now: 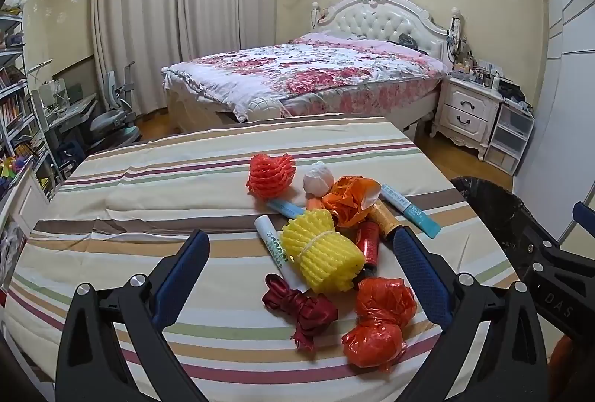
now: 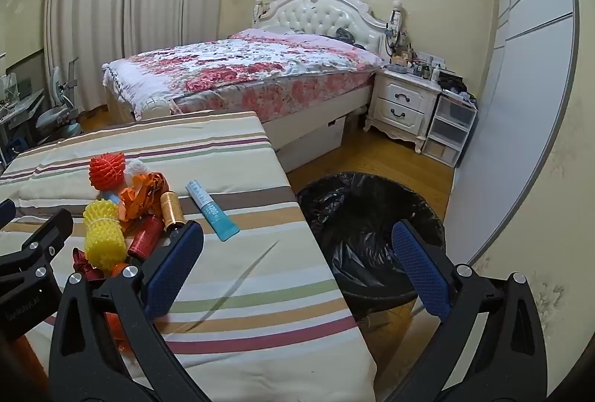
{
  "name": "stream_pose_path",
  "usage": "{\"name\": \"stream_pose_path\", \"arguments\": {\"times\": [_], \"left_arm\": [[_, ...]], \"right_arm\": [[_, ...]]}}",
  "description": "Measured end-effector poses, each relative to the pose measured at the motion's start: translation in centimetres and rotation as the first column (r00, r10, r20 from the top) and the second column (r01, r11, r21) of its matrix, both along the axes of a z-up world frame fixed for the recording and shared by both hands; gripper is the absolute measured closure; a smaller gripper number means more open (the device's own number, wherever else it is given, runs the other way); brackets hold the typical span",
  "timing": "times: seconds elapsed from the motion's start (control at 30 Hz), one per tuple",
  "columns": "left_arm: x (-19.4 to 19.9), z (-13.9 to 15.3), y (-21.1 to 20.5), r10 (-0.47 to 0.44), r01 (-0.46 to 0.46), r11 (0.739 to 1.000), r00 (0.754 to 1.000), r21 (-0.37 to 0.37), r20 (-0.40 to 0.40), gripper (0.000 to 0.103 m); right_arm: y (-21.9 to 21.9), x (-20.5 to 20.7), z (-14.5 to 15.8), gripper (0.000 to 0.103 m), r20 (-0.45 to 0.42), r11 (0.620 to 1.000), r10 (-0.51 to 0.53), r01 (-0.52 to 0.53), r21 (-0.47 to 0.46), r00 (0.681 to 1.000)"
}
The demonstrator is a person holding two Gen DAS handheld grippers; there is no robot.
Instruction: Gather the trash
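Both tools hang spread wide and empty over the striped surface [image 1: 148, 186]: the left tool [image 1: 301, 253] stands above the heap of trash with nothing between its blue pads, and the right tool [image 2: 297, 253] straddles the right edge of the surface, one finger over the cloth and the other over the bin. The trash lies bunched toward the right of the surface: a yellow foam fruit net [image 1: 321, 255] nearest the left tool, a dark red ribbon bundle [image 1: 301, 309] and a knotted orange plastic bag [image 1: 379, 322] on the near side, an orange foam net [image 1: 271, 175] and a white ball of paper [image 1: 318, 179] farther off, with thread spools and tubes mixed in; a teal tube [image 2: 212, 210] lies apart to the right. The black-lined bin [image 2: 368, 216] sits on the floor just beside the surface's right edge. Collecting looks to be only starting, with nothing gripped. Next would be lowering a tool around one piece, likely the yellow net, and squeezing gently, since foam gives.
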State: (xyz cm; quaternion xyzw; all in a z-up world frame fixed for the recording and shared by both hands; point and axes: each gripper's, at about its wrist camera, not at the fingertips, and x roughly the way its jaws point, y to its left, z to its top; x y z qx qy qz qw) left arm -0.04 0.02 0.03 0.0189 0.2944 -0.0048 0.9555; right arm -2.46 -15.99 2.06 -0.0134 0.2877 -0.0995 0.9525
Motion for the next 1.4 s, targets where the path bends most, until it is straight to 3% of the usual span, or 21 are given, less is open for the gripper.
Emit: {"name": "stream_pose_path", "arguments": {"times": [1.4], "left_arm": [[0.02,-0.6,-0.3,-0.01,0.01,1.0,0.999,-0.001,-0.032,0.006]], "right_arm": [[-0.44,-0.06,-0.77,0.004,-0.01,1.0,-0.003,0.003,-0.003,1.0]]}}
